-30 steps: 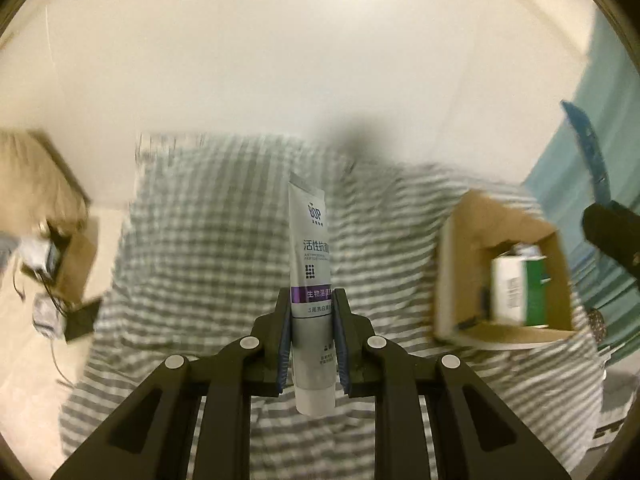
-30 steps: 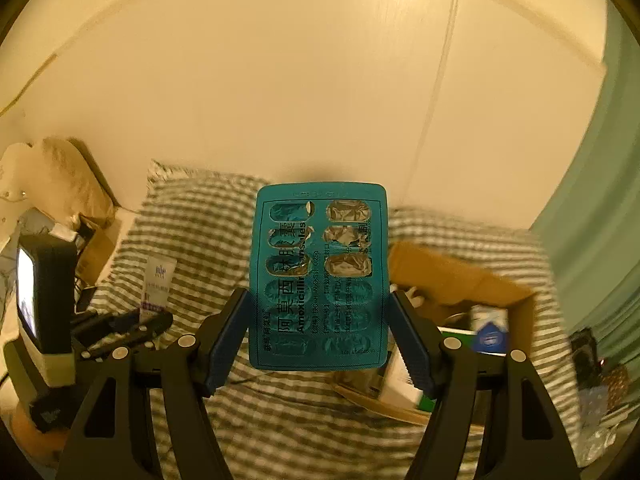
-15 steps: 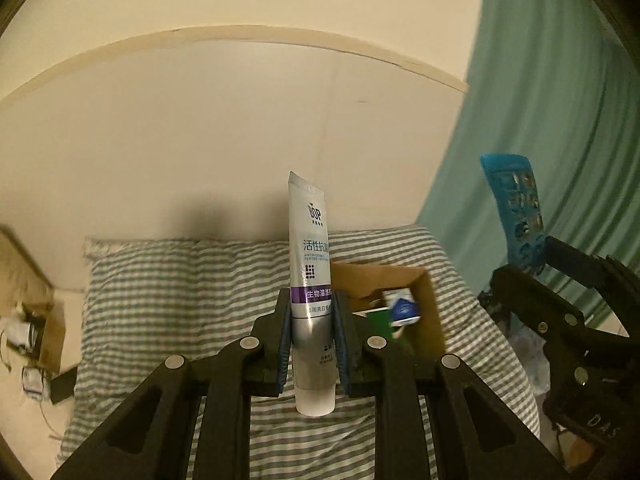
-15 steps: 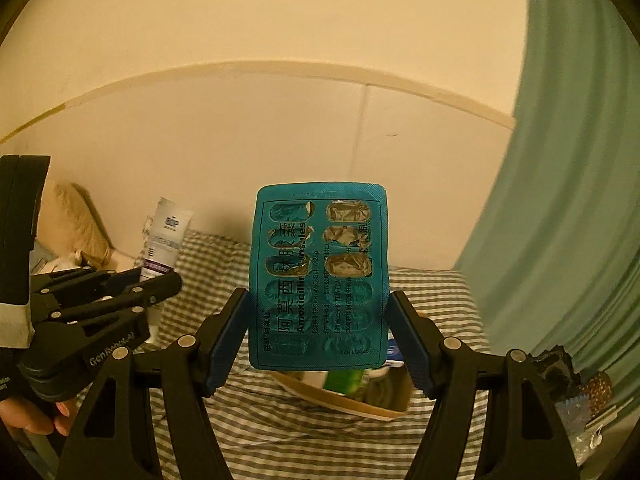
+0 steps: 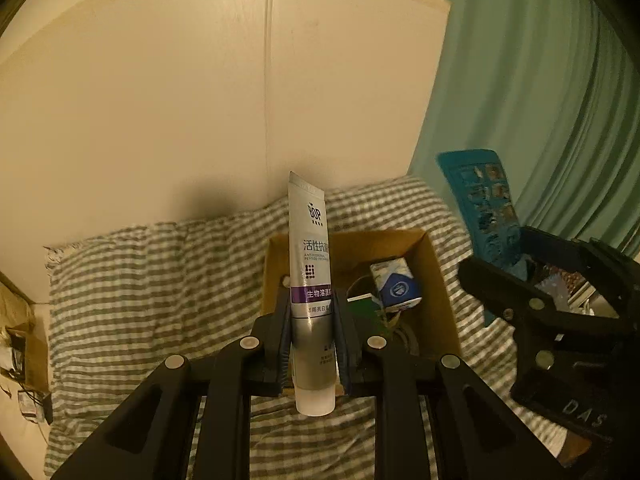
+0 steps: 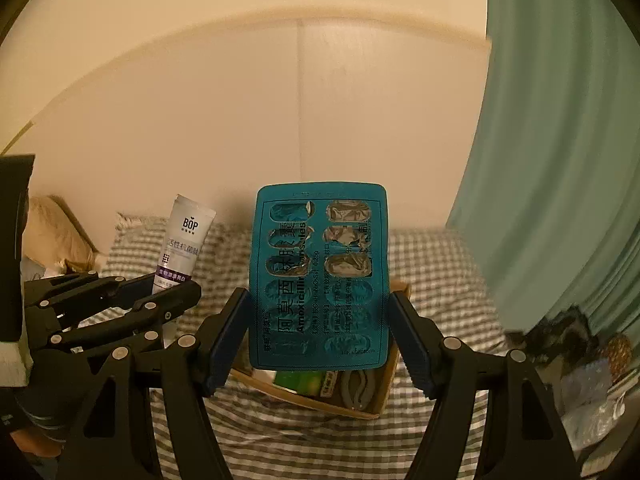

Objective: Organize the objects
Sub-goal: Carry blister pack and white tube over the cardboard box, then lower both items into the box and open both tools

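Over the last second both wrist views had swung up from the bed toward the wall and then settled lower, so that the cardboard box [image 5: 434, 280], which a second ago sat off to the right of the left view, now lay straight ahead behind the tube, and the right gripper had come into that view beside it.

The striped bedcover [image 5: 152, 280] filled the lower field, with the green curtain [image 5: 540, 100] at the right. The box rested on the cover, open-topped, already holding a small blue-and-white carton [image 5: 394, 284] and some green packaging.

The left gripper [image 5: 312, 336] was clamped on the toothpaste tube [image 5: 310, 280], the pads pressing its lower body. The tube's long axis stood upright along the fingers, crimped end up and away, cap end down toward the camera. It hung in the air in front of the box, not yet over the opening.

The right gripper [image 6: 320, 332] held the teal blister pack [image 6: 320, 276] by its two long edges, its long axis likewise running along the fingers, foil side to the camera, several pockets burst. It hovered above the near part of the box.

To do the drop well, I judged each item should be carried over a free part of the box and lowered before release; the tube would probably need tipping flat to lie clear of the carton.
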`<state>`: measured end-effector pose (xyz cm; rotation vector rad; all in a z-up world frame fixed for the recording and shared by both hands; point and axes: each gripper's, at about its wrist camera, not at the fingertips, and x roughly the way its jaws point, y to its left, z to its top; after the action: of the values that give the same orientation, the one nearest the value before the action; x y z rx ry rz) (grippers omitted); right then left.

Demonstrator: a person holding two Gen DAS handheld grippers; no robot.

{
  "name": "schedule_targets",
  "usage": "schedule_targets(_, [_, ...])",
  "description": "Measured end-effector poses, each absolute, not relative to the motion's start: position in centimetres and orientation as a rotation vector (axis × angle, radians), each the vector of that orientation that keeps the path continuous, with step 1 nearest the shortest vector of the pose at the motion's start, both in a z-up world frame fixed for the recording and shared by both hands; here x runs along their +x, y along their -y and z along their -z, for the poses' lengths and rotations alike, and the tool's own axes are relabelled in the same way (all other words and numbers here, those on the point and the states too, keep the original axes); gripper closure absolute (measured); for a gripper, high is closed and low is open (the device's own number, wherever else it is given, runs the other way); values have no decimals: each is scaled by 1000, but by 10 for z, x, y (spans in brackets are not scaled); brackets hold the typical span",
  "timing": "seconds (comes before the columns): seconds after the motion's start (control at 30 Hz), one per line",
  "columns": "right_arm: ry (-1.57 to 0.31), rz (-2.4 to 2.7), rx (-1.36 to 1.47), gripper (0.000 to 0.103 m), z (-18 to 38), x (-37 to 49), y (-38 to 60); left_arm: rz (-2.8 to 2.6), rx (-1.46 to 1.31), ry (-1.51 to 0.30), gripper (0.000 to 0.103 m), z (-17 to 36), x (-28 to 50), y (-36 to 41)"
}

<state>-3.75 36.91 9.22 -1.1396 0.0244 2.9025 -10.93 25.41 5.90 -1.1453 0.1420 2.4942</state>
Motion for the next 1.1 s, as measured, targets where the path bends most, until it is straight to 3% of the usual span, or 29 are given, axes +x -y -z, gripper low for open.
schedule_targets(0.3, [-89,-2810,-1316,34,-31,-92,-405,-2482,-1245,-196,84,-6,-145,-280])
schedule_targets(0.5, [-88,-2801,-1361,34,-4,-124,-405,-2501,-1264,-345,84,13,-165,-293])
schedule_targets(0.7, [13,-2805,-1401,34,20,-141,-394,-2495,-1307,-334,84,32,-187,-291])
schedule_targets(1.1, [45,-2723,-1547,33,45,-145,-412,-2466,-1381,-340,83,52,-190,-293])
